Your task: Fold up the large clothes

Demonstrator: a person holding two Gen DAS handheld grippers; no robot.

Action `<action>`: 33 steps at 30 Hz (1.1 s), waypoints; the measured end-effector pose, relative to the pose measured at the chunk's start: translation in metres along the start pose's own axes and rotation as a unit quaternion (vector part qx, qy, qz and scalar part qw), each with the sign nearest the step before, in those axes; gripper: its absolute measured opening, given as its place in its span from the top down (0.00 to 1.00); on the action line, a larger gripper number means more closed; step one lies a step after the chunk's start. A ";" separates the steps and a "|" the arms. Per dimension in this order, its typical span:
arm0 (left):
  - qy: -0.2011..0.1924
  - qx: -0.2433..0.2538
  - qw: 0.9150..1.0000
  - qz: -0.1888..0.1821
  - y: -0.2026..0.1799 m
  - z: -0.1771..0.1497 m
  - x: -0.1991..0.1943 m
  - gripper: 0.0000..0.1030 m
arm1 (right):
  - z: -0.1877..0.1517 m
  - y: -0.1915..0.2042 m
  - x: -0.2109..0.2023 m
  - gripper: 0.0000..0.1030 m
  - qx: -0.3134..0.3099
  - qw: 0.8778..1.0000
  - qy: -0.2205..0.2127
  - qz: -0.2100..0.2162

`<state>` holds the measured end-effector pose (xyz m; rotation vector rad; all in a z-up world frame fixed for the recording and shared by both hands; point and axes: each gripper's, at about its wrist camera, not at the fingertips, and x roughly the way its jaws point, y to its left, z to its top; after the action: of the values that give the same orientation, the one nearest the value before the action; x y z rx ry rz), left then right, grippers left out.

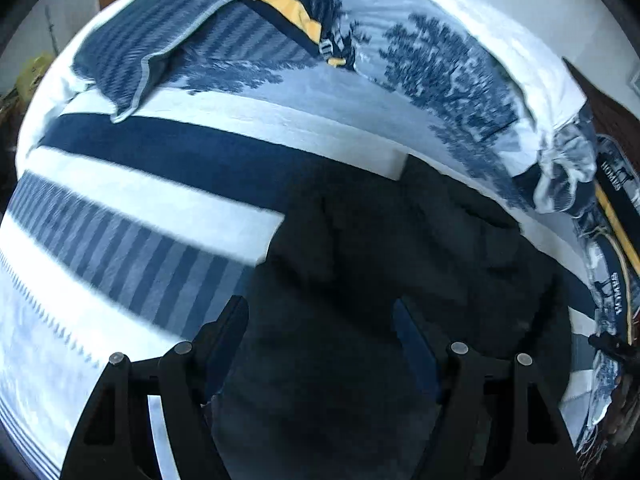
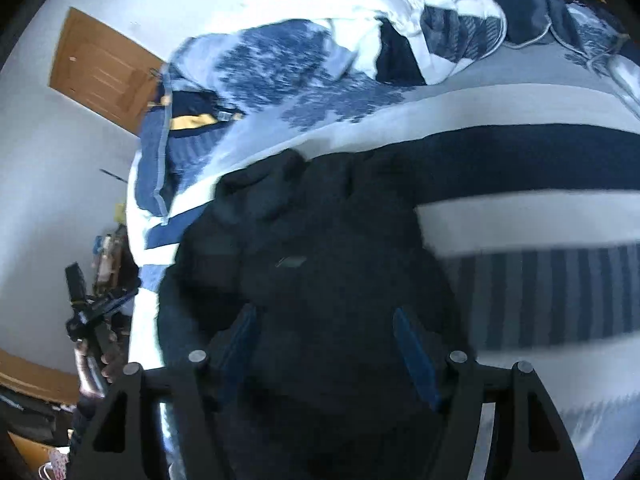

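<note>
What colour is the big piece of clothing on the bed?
Black garment, clearest in the left wrist view.

My left jaws (image 1: 320, 332) are black plastic. Each side is a flat arm with a hole shaped like a triangle. Round silver pins sit on top of the arms, two on each side. The inner pads are blue. My right jaws (image 2: 326, 340) look just the same.

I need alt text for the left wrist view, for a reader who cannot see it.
A dark garment lies on a bed covered by a blue-and-white striped bedspread, seen between the open fingers of the left gripper. A striped pillow rests at the far end, and the picture is blurred.
</note>
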<state>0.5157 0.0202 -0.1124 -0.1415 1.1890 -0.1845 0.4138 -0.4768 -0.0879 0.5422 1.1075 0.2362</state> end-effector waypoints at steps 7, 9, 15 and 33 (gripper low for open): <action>0.055 -0.003 0.998 0.020 0.002 0.053 0.090 0.27 | 0.077 -0.049 0.083 0.31 0.037 0.998 0.032 -0.039; 0.059 -0.005 0.998 0.009 0.002 0.061 0.104 0.27 | 0.098 -0.050 0.098 0.31 0.030 0.998 0.028 -0.053; 0.113 0.033 0.993 0.010 -0.012 0.071 0.134 0.56 | 0.130 -0.054 0.138 0.53 0.045 0.997 0.055 -0.035; -0.095 0.057 0.984 -0.138 -0.022 -0.006 -0.182 0.93 | 0.048 0.050 -0.066 0.95 -0.059 0.996 -0.072 0.008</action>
<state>0.4431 0.0380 0.0549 -0.2188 0.9638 -0.4711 0.4321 -0.4782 0.0065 0.4546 0.9426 0.2699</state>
